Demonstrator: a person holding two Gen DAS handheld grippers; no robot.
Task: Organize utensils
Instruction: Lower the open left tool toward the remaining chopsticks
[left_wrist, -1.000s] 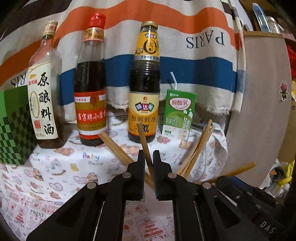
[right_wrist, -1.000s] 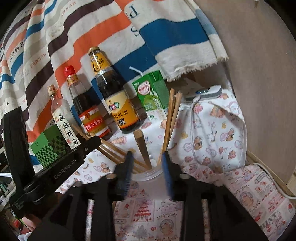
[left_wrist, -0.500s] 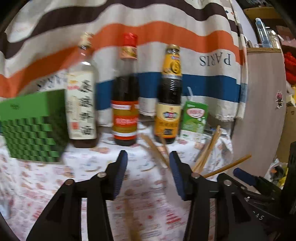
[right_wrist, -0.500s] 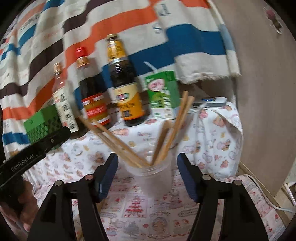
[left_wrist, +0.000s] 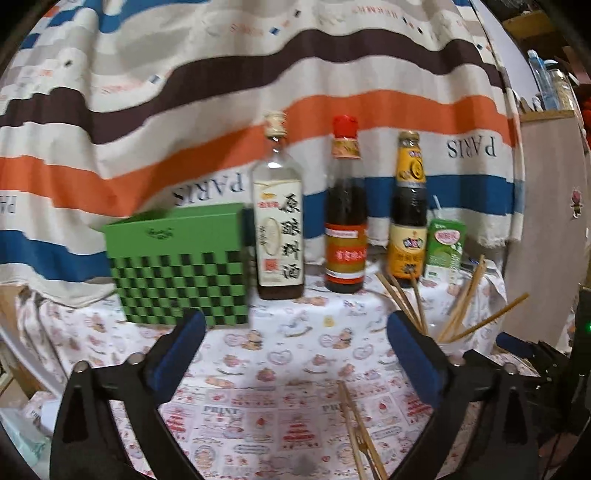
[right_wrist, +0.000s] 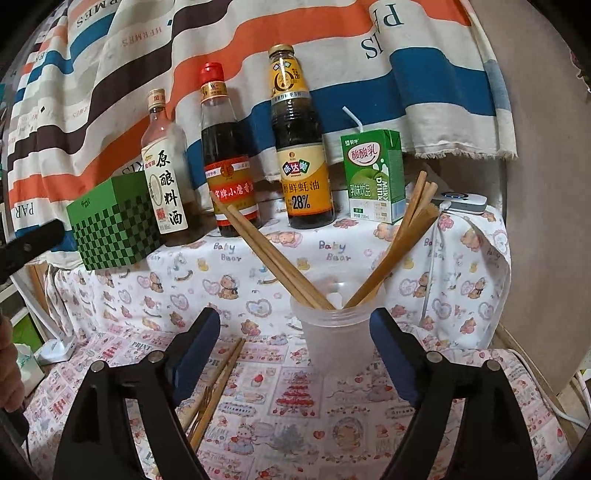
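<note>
Two loose chopsticks (right_wrist: 216, 384) just left of the open right hand-held gripper (right_wrist: 295, 350).

My right gripper (right_wrist: 293, 341) is matt black plastic with blue, finely ribbed rubbery pads (right_wrist: 194, 343) and small shiny metal pins; my left gripper (left_wrist: 291, 352) looks the same. The cup (right_wrist: 338, 332) is frosted, translucent plastic, smooth-walled. The chopsticks (right_wrist: 275, 258) in it are bare, matt wood (bamboo, perhaps). The tablecloth (right_wrist: 258, 391) is soft printed cotton, slightly wrinkled. The three bottles (right_wrist: 299, 147) are glossy glass with paper labels. The milk carton (right_wrist: 371, 177) is glossy coated paper; the green box (right_wrist: 110, 225) is matt card.
</note>
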